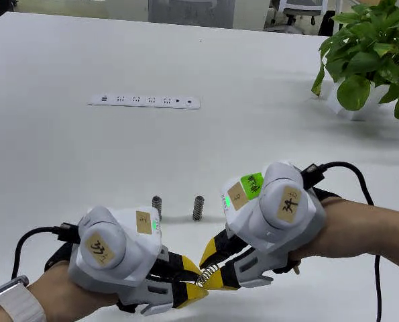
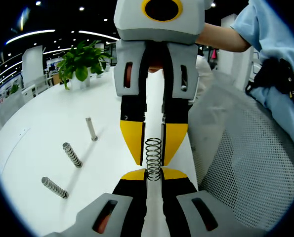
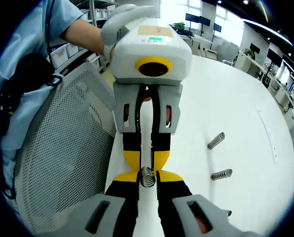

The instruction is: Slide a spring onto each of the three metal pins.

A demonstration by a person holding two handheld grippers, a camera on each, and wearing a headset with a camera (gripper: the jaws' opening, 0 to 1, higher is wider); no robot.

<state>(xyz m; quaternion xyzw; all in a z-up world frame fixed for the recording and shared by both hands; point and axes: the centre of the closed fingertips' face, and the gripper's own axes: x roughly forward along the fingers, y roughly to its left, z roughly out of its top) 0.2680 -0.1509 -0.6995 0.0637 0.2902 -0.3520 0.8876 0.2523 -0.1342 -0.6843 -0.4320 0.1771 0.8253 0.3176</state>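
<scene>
A small steel spring (image 1: 209, 274) hangs between the tips of both grippers near the table's front edge. My left gripper (image 1: 189, 287) holds one end and my right gripper (image 1: 218, 263) the other, both shut on it. In the left gripper view the spring (image 2: 153, 157) rises from my own yellow tips (image 2: 153, 175), flanked by the right gripper's fingers (image 2: 176, 138). In the right gripper view it (image 3: 147, 177) is seen end-on. Two pins (image 1: 157, 204) (image 1: 198, 208) carry springs; a bare pin (image 2: 91, 128) stands beside them.
A white power strip (image 1: 144, 101) lies farther back on the white table (image 1: 65, 154). A potted plant (image 1: 370, 54) stands at the back right. A mesh chair (image 2: 245, 163) sits just off the table's front edge. Cables trail from both grippers.
</scene>
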